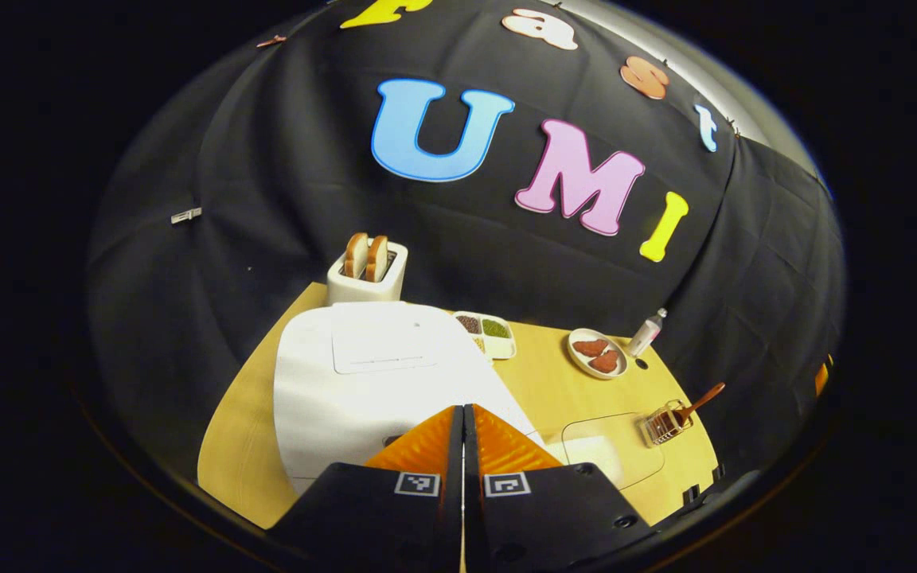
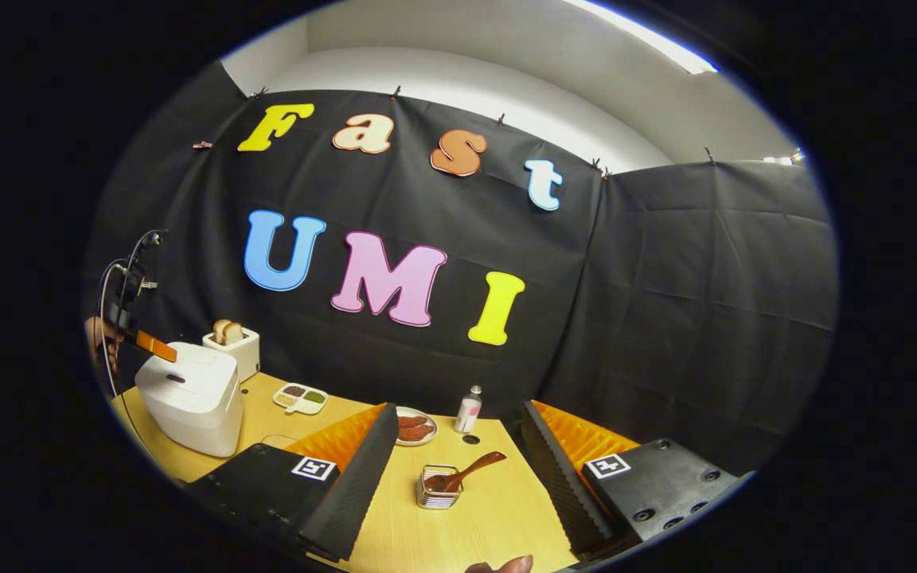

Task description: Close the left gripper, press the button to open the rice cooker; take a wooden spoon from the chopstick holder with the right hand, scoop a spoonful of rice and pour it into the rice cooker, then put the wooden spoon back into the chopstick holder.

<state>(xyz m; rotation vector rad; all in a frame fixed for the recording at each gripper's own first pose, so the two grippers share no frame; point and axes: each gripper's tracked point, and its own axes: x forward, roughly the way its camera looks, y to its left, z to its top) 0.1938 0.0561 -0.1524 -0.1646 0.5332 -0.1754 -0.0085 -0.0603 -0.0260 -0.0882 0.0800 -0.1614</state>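
Over the cooker: our left gripper, fingers pressed together, tips above its closed lid.
Cooker: white, at the table's left end.
Right gripper: spread wide, holding nothing.
Spoon: ahead between those fingers, leaning in the holder.
Hidden: we can't see the button.

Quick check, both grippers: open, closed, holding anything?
Left gripper: closed, fingers together, empty, just above the rice cooker.
Right gripper: open, empty, facing the wooden spoon.
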